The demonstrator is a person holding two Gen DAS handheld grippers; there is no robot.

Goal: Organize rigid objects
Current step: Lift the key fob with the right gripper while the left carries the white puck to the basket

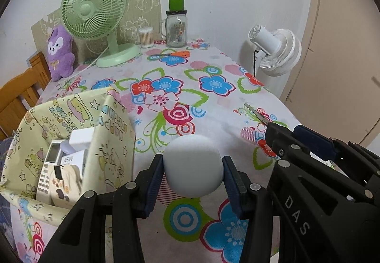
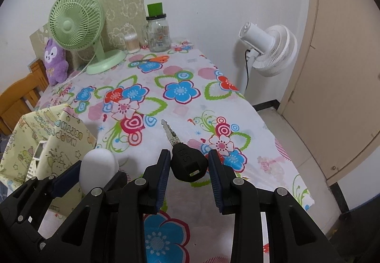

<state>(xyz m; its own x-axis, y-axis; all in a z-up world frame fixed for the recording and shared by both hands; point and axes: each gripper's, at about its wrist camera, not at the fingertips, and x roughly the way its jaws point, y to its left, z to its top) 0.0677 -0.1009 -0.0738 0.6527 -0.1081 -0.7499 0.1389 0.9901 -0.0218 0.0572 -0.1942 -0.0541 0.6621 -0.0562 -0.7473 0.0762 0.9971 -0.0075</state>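
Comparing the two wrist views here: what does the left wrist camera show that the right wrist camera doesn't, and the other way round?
Only the left wrist view looks into the patterned box, showing a remote and a white carton inside. Only the right wrist view shows the black head of the key between the right gripper fingers, and the floor by the door. Both show the white rounded object clamped in the left gripper, the green fan, the jar and the floral tablecloth.

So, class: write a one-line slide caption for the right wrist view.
Right gripper holds a black-headed key above the floral tablecloth.
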